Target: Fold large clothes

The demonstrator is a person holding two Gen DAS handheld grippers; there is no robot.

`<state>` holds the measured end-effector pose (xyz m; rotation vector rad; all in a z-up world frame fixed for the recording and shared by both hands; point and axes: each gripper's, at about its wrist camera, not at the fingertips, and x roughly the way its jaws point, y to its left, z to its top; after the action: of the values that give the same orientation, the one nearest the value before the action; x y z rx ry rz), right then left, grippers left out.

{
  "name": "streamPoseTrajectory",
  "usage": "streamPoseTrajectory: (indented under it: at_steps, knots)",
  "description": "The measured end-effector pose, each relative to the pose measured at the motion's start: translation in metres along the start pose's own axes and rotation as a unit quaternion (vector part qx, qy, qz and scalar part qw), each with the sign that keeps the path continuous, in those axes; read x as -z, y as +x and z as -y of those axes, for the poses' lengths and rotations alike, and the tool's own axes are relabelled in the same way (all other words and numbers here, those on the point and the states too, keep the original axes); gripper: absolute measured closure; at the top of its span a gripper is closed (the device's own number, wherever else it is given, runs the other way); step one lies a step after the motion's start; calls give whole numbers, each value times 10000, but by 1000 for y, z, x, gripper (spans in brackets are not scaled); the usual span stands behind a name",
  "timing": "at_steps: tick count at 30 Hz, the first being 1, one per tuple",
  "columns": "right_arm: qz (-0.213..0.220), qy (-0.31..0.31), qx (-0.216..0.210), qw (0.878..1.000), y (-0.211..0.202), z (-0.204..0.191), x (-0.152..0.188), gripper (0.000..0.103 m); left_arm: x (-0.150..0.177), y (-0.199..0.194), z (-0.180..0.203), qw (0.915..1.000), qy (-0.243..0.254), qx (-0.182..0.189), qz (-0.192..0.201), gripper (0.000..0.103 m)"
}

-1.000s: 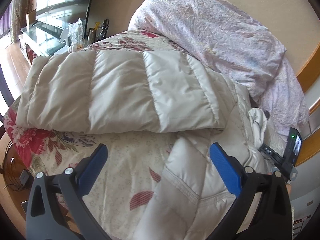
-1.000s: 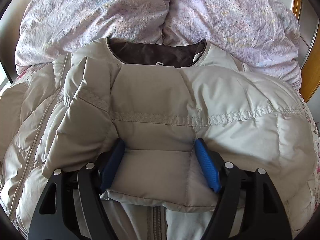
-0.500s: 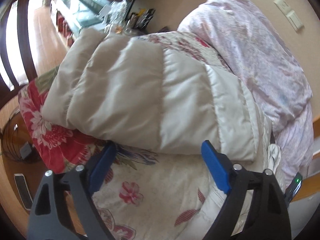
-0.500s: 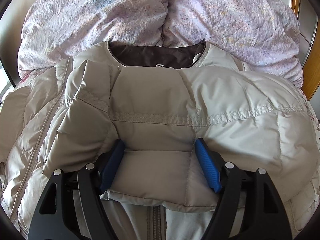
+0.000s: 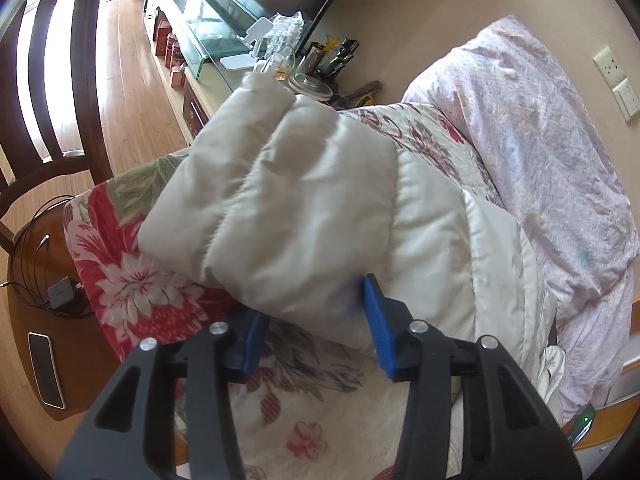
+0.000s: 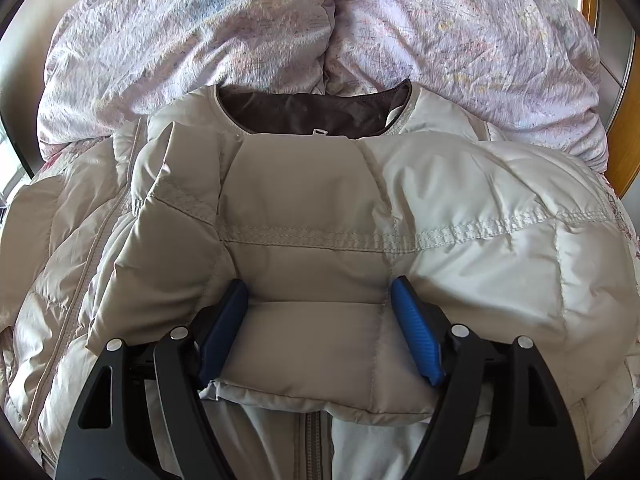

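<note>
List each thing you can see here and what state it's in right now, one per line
Jacket: spread on the bed, zipper open, one sleeve folded across the chest.
Other sleeve: lifted off the bedspread.
Left gripper: shut on that sleeve.
Right gripper: pads against the folded sleeve's cuff.
Quilt: bunched behind the collar.

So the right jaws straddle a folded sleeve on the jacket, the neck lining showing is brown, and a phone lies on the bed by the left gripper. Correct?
Not quite. The phone lies on the wooden surface beside the bed, not on it; the left wrist view shows this. The rest holds: the right gripper straddles the folded sleeve on the jacket, and the lining is brown.
</note>
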<state>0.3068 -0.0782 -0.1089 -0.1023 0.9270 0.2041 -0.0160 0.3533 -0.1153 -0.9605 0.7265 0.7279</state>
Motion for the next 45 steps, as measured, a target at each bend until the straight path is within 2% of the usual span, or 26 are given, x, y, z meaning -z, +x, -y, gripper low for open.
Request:
streamPoseTrajectory:
  at_steps: [4,7,11,13,16,17,20,24,27,31,34,36,39,42,43,44,45]
  knots:
    - [5,12,-17,10000,0,0,0,27,-6,1,-4,9999,-130,3,57,82]
    - [12,33,-41,10000,-1,0,0,26,-13,-6,4,9998,30,-18,179,92]
    - [16,45,-51,10000,-1,0,0,26,-22,-37,43,9956,658,-73,670,93]
    - [16,48,-51,10000,-1,0,0,26,-24,-53,67,9915,973,47,860,94]
    - [17,55,-49,10000,-1,-1,0,26,-21,-77,116,9815,1531,438,1059,94]
    - [16,55,-48,10000,-1,-1,0,26,-16,-84,135,9770,1728,577,1112,94]
    - [16,58,-53,10000,-1,-1,1,26,10,-100,200,9563,2459,1052,1178,94]
    - [18,69,-65,10000,-1,-1,1,25,57,-103,268,9290,3151,1738,861,94]
    - [19,77,-81,9999,-1,-2,1,25,89,-95,305,9126,3480,2065,583,94]
    - [13,184,-241,9995,-11,6,1,26,133,-82,341,8918,3867,2339,205,94]
    - [167,500,-300,9982,-37,30,2,26,171,-72,368,8711,4231,2493,-45,94]
    - [375,674,-79,9970,-58,53,3,26,194,-65,382,8598,4429,2535,-202,94]
    - [640,841,558,9928,-80,87,6,26,236,-42,401,8440,4760,2415,-526,94]
    - [710,1103,954,9868,-91,122,10,26,266,-21,404,8351,5004,2147,-780,83]
    - [715,1193,978,9854,-94,132,11,26,272,-18,403,8313,5071,2109,-858,72]
    - [727,1276,984,9842,-97,141,11,26,277,-16,402,8251,5117,2177,-999,51]
    - [742,1310,980,9837,-99,146,12,27,276,-18,399,8214,5093,2317,-1107,43]
